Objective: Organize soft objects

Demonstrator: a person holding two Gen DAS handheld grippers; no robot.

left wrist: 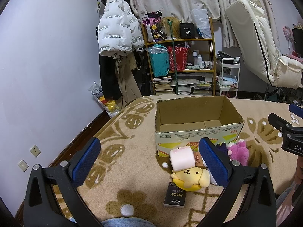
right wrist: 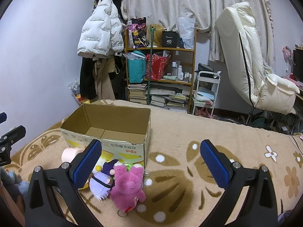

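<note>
A small dark packet [left wrist: 174, 195] lying on the bed near the yellow plush reads "Face" in pale letters, seen upside down. On the top shelf of the far bookshelf, a black box [left wrist: 187, 30] carries a white "40" with tiny unreadable lines above and below it. The white puffer jacket [left wrist: 115, 24] hanging on the far left bears repeated black print, mirrored; "The only leading" can be made out. The cardboard box [left wrist: 197, 134] shows red Chinese characters on its near side, upside down, and "450g".
</note>
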